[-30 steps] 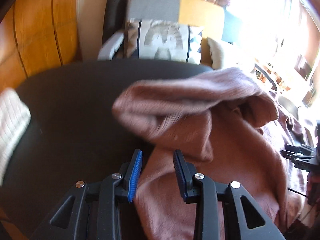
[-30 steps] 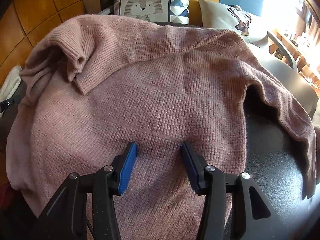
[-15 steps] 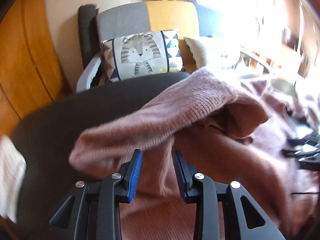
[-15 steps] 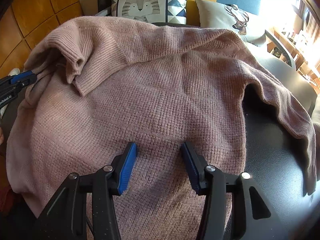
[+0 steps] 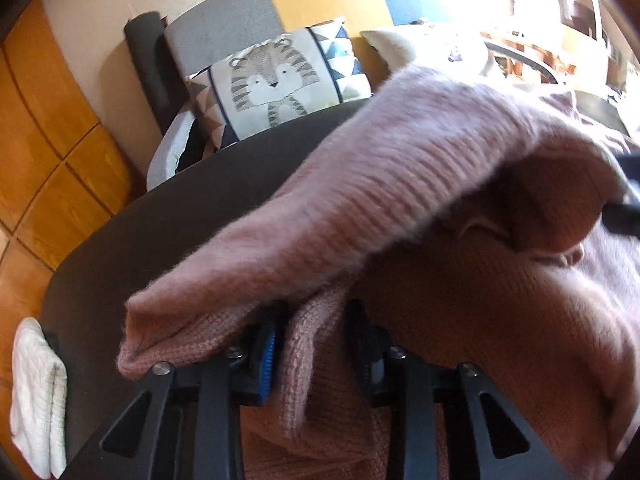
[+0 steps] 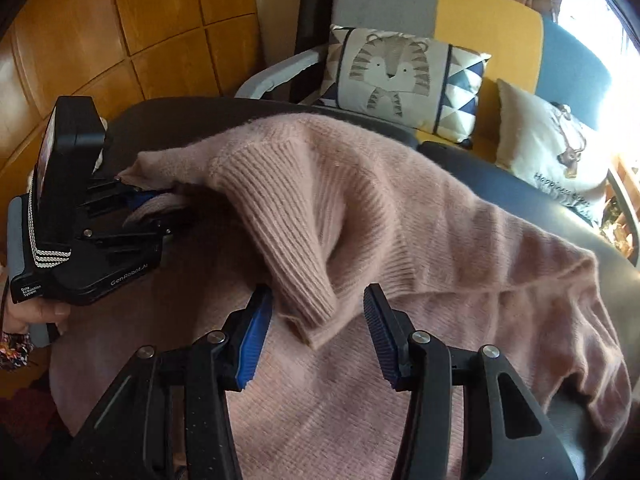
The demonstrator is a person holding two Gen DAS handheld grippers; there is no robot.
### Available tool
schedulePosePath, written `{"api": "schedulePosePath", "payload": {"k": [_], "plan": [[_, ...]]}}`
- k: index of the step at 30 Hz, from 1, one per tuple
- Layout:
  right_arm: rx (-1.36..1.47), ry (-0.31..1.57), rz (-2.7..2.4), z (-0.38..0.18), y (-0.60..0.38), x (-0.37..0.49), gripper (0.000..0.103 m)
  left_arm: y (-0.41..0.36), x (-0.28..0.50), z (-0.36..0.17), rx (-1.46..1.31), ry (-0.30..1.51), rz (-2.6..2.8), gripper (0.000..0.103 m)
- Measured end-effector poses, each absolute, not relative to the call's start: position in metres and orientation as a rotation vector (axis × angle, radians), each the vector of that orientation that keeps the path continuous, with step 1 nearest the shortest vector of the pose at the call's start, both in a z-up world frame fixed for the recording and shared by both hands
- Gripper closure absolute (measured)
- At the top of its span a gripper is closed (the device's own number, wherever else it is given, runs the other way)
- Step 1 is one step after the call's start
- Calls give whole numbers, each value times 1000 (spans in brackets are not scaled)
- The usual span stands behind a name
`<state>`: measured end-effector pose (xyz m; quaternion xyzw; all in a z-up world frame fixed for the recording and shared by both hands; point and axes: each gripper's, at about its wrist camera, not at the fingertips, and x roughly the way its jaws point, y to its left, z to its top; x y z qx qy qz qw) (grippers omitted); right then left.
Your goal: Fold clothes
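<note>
The left tongs (image 5: 316,344) are closing, and a fold of the pink sweater (image 5: 400,184) is lying between their blue pads; whether they are already pressing it, I cannot tell. The right tongs (image 6: 316,336) are also closing, half open, with the ribbed cuff (image 6: 308,300) hanging between the pads, not pressed. The sweater is spreading over the dark table (image 6: 520,184) ahead of both tongs. Compared with a second ago, the sleeve is now lifted across the sweater body, and both tongs are narrower.
</note>
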<state>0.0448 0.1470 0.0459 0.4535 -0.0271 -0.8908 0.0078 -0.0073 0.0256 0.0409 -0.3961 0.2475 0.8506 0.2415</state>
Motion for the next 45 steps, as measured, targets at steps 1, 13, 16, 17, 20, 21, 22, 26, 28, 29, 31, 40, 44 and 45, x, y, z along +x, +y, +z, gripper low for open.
{"api": "schedulePosePath", "payload": {"k": [1, 13, 16, 17, 20, 21, 22, 26, 28, 29, 31, 40, 44, 45], "plan": [[1438, -93, -2772, 42, 143, 41, 96, 23, -10, 44, -1094, 651, 2336, 82], [1464, 50, -2845, 115, 153, -36, 97, -10, -45, 75, -1114, 436, 2403, 87], [1467, 61, -2876, 118, 162, -69, 97, -9, -59, 74, -1116, 425, 2409, 87], [1479, 46, -2882, 116, 165, -79, 97, -9, -62, 74, -1118, 418, 2411, 87], [1514, -32, -2885, 108, 172, -106, 93, -9, -69, 72, -1132, 398, 2411, 87], [1520, -80, -2866, 104, 174, -113, 93, -9, -70, 70, -1139, 392, 2410, 87], [1528, -115, -2850, 100, 176, -120, 84, -9, -72, 69, -1145, 386, 2409, 87], [1508, -42, -2909, 97, 179, -126, 65, -11, -76, 62, -1187, 374, 2394, 87], [1370, -39, -2996, 113, 184, -112, 65, -12, -77, 58, -1200, 357, 2381, 86], [1306, -52, -3026, 121, 188, -104, 65, -13, -77, 57, -1202, 341, 2371, 86], [1239, -168, -2992, 132, 196, -85, 56, -17, -73, 59, -1186, 299, 2354, 86], [1278, -213, -2809, 85, 194, -9, 53, -8, -51, 98, -1046, -84, 2118, 76], [1311, 90, -2778, 57, 165, -8, 53, 33, -51, 85, -1120, -15, 2038, 76], [1307, 156, -2772, 53, 160, -10, 53, 42, -52, 78, -1149, 13, 2036, 76]]}}
